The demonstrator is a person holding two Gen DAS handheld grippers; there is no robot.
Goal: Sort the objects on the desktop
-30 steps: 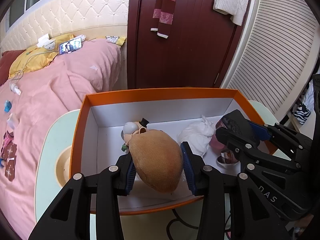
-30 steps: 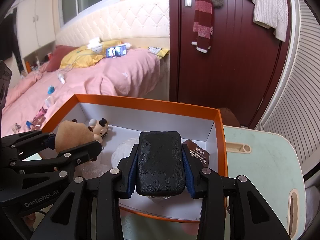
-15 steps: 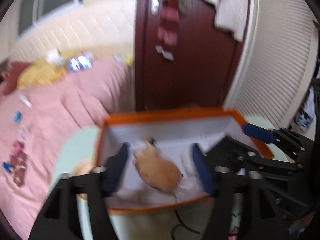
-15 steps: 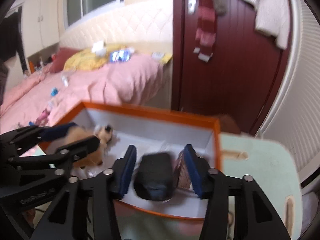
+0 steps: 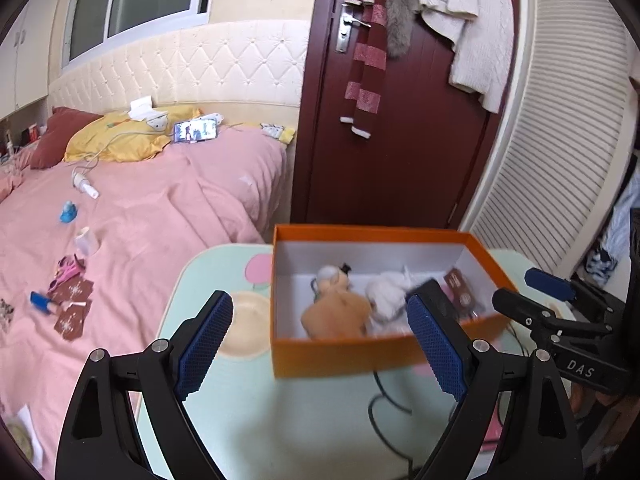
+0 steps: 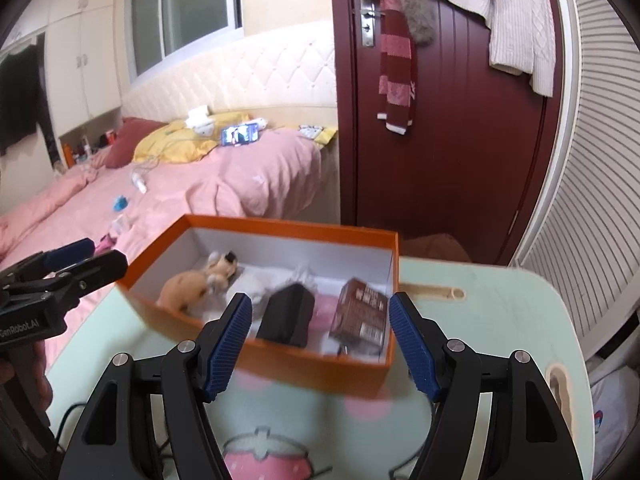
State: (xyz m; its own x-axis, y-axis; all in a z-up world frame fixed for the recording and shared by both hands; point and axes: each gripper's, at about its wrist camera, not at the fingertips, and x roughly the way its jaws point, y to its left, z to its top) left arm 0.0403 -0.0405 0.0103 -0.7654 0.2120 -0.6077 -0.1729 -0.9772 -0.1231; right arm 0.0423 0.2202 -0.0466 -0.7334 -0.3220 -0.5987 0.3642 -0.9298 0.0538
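Two grippers, jaws opening, empty; orange box [image 6: 280, 364] holding tan plush [image 6: 182, 286], black pouch [image 6: 286, 316], brown carton [image 6: 360, 314]

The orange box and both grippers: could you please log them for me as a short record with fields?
container: orange box on the pale green table
contents: brown plush toy, white cloth bundle, black pouch, brown carton
left gripper: jaws opening, nothing between them
right gripper: jaws opening, nothing gripped
loose on table: black cable
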